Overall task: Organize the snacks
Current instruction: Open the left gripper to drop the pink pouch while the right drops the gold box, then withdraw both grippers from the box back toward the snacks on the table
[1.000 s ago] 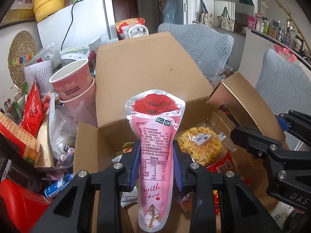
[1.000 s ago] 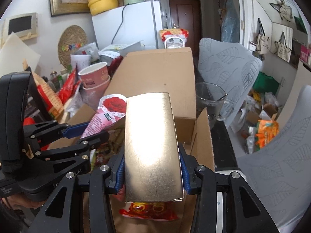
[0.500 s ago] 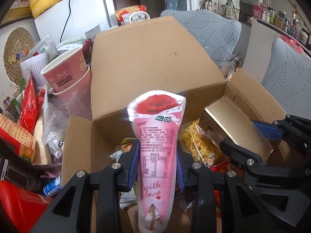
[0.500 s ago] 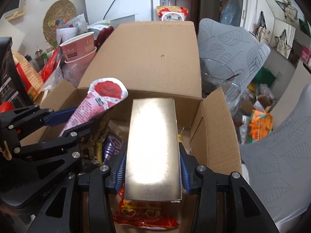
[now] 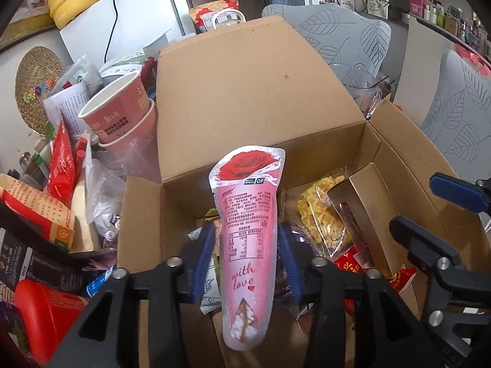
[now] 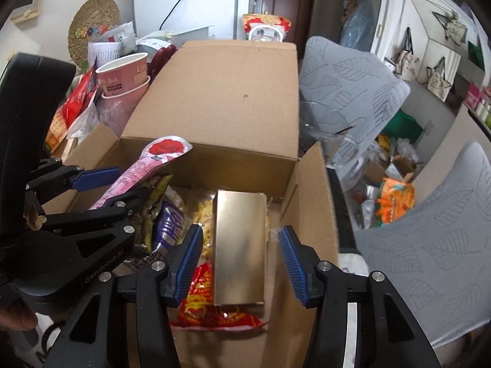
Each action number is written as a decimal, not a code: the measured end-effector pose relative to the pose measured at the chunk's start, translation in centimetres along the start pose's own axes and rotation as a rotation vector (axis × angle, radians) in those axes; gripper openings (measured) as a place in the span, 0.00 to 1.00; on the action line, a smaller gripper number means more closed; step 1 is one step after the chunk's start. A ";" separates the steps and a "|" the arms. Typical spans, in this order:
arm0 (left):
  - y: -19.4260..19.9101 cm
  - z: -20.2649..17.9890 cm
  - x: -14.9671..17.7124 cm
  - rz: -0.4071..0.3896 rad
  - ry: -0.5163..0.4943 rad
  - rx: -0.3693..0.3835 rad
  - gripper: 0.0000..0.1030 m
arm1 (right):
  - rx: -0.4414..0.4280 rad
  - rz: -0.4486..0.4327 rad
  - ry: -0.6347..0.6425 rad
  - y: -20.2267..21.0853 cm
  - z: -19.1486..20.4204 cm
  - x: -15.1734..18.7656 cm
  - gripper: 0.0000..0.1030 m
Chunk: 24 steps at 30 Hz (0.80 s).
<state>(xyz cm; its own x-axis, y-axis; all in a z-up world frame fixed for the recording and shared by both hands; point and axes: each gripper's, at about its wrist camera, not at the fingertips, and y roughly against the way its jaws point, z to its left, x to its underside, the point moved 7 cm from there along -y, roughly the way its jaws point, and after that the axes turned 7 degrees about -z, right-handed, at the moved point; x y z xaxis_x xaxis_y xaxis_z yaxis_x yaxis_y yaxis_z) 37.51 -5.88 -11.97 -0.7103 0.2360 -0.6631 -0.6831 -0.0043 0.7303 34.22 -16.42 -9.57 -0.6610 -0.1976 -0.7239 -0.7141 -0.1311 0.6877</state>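
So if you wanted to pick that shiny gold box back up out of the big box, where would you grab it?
Probably across its two long sides, coming from above. The gold box lies flat in the cardboard box, narrow enough for the right gripper. Its jaws have just been opening and straddle it with gaps on both sides, so they already line up.

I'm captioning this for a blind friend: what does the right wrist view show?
The right gripper stands open around a gold box lying on snack packets in a cardboard box; its jaws have just been opening.
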 end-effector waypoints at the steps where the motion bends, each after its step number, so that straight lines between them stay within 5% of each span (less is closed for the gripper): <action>1: 0.4 0.1 -0.1 -0.010 0.005 -0.001 0.61 | 0.001 -0.006 -0.003 0.3 0.0 0.0 0.54; 3: 1.1 0.3 -0.2 -0.027 0.019 0.001 0.77 | 0.003 -0.016 -0.009 1.1 -0.1 0.0 0.55; 24: 12.6 1.6 -1.9 -0.209 0.051 0.017 0.77 | 0.025 -0.188 -0.022 12.0 0.3 -2.5 0.55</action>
<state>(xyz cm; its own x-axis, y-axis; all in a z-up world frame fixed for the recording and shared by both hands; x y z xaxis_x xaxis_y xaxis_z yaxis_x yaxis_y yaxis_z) 30.57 -4.83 -1.25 -0.5610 0.1810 -0.8078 -0.8142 0.0558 0.5779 27.26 -17.25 0.48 -0.5204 -0.1502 -0.8406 -0.8307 -0.1391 0.5391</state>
